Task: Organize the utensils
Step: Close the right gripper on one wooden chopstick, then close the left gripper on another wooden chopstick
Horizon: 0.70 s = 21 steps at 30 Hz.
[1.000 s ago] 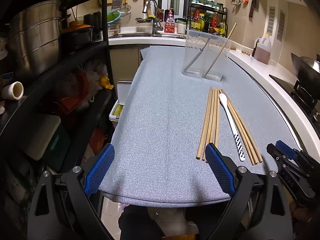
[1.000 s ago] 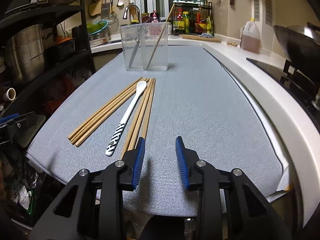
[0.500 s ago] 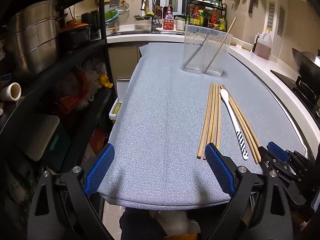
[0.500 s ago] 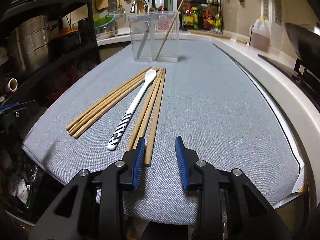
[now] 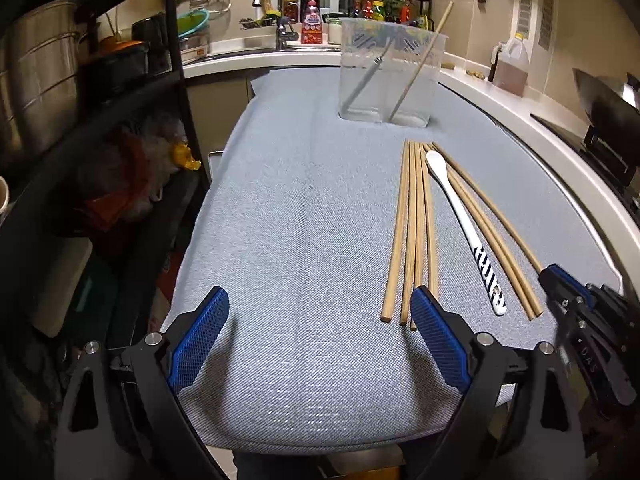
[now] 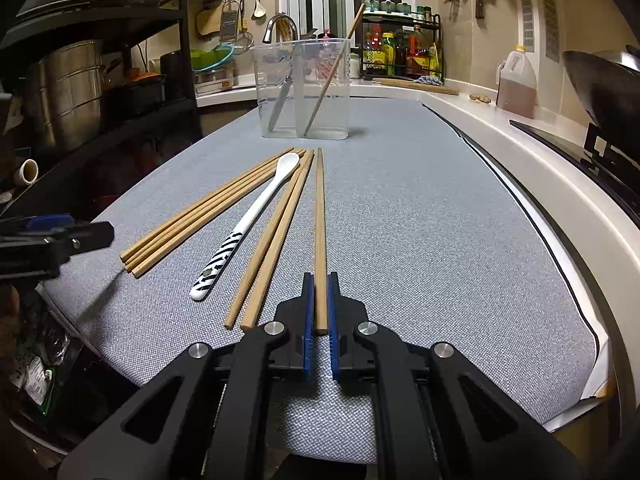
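The right gripper [image 6: 320, 308] has its blue pads pressed together on the near end of a single long wooden chopstick [image 6: 320, 220], which runs straight away from it across the grey woven cloth [image 6: 420, 240] covering the counter. Whether the far end touches the cloth cannot be told.

The left gripper [image 5: 320, 320] hovers with its blue-padded jaws spread wide and nothing between them; its right pad sits just at the near ends of a bundle of four wooden chopsticks [image 5: 412, 232] lying side by side on the cloth.

Between that bundle and a further pair of wooden chopsticks [image 6: 272, 248] lies a white ceramic spoon with a black zebra-striped handle [image 6: 244, 228], bowl pointing away.

At the far end of the cloth stands a clear plastic two-compartment holder [image 6: 304, 88]. One compartment has a metal utensil [image 6: 282, 100] leaning in it, the other a lone wooden chopstick [image 6: 332, 68] tilted against the rim.
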Motion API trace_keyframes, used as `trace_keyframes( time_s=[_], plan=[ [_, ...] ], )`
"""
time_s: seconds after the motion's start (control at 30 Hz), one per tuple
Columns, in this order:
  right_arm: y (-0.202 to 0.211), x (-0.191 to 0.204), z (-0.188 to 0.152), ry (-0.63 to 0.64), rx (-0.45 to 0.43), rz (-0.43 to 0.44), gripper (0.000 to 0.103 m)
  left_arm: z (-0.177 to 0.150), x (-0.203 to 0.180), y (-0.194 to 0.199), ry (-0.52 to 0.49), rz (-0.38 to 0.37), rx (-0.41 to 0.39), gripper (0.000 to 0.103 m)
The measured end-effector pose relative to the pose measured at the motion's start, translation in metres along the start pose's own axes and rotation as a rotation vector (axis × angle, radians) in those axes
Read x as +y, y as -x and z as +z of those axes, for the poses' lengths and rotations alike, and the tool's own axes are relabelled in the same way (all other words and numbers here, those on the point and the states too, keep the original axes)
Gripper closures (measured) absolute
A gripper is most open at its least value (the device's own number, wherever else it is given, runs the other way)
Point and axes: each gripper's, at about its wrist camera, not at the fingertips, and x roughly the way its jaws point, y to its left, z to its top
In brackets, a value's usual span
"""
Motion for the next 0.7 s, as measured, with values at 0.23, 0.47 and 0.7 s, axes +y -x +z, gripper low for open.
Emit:
trace_keyframes(
  time_s=[0.23, 0.47, 0.7],
  plan=[
    [0.000, -0.001, -0.001, -0.004, 0.001, 0.002, 0.096, 0.000, -0.005, -0.012, -0.034, 0.013, 0.024, 0.021],
    [0.000, -0.001, -0.001, -0.020, 0.004, 0.009, 0.096, 0.005, -0.008, -0.021, -0.070, 0.012, 0.017, 0.022],
    [0.000, -0.001, 0.000, -0.018, 0.003, 0.013, 0.096, 0.009, -0.018, -0.025, -0.168, -0.084, -0.024, 0.046]
  ],
)
